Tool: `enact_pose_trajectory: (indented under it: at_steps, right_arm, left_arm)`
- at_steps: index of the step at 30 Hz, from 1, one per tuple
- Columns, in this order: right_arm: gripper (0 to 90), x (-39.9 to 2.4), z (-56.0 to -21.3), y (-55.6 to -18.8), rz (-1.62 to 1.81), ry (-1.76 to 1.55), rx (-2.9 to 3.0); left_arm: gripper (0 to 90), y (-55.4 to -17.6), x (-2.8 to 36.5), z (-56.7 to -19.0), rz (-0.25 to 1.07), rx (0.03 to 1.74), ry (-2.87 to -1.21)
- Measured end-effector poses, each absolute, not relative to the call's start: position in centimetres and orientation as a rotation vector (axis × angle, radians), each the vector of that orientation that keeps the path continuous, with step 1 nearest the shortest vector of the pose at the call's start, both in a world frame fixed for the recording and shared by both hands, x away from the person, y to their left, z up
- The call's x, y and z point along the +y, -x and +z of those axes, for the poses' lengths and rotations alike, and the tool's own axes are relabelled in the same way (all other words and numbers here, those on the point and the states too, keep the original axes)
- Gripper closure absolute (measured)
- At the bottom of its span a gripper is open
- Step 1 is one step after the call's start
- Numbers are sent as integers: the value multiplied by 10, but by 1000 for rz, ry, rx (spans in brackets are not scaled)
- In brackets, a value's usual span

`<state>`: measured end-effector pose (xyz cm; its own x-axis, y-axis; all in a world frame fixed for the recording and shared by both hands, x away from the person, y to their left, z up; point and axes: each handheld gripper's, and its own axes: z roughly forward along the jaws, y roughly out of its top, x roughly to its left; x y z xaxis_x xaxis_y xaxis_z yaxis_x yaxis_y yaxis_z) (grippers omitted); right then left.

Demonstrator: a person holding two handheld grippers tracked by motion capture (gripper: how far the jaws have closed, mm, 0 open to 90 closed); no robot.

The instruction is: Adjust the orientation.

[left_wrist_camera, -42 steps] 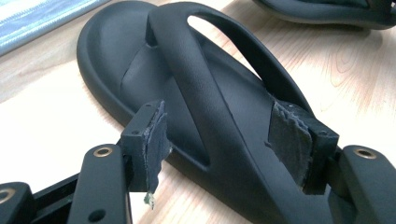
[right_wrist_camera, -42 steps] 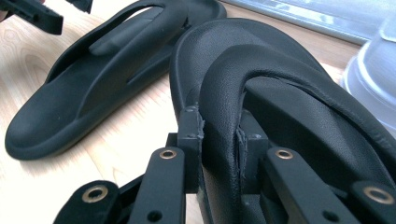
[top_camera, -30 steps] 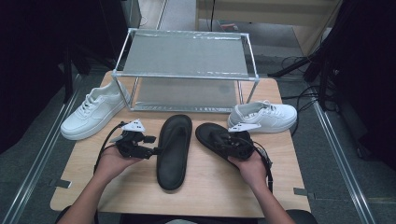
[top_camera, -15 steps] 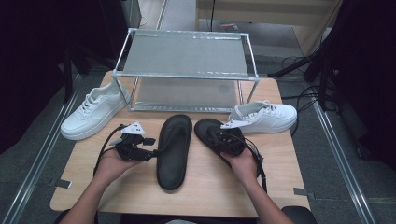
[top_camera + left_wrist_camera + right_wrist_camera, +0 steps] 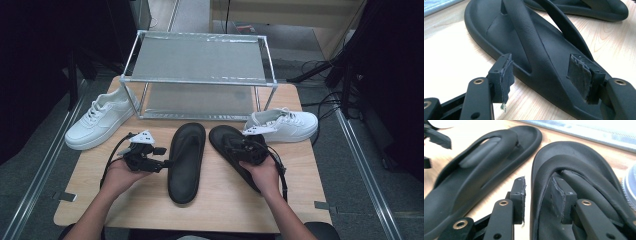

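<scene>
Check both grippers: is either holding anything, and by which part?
Nothing is gripped. The left gripper straddles the left sandal's edge, pads apart. The right gripper, jaws just opening, straddles the right sandal's edge without pressing.

i can read no text, label, brand or number anywhere here, neither on the shoes at the centre of the frame nor on the table.

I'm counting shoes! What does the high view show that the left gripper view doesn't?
High view: two white sneakers, a metal rack and the person's hands. Left gripper view: the left gripper with torn pads, open astride the left sandal edge. Both: the left sandal and right sandal on the wooden table.
</scene>
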<state>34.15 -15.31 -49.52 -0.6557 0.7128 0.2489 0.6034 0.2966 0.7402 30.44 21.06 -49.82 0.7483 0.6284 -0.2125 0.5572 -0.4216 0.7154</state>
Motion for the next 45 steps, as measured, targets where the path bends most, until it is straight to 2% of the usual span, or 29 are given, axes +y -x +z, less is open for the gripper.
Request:
enact_pose_trajectory:
  at_steps: [3,8,14,17,21,26,45]
  right_arm:
    - [692,-159,-490,-336,1307,-1204,2434]
    - [810,-172,-484,-329,1322,-1191,2434]
    - [871,-179,-486,-326,1274,-1210,2422]
    - [884,-181,-486,-324,1253,-1216,2422]
    - [886,-181,-487,-320,1221,-1217,2428]
    - [886,-180,-490,-318,1194,-1205,2442]
    - [877,-170,-495,-320,1186,-1203,2447]
  left_arm:
    - [374,-307,211,-499,112,895,-2130]
    - [382,-314,214,-500,119,910,-2132]
    - [455,-321,215,-505,122,937,-2108]
    - [541,-325,212,-504,125,935,-2154]
    - [723,-330,209,-504,115,930,-2173]
    - [838,-335,204,-510,73,954,-2213]
    - [827,-333,199,-509,98,940,-2239]
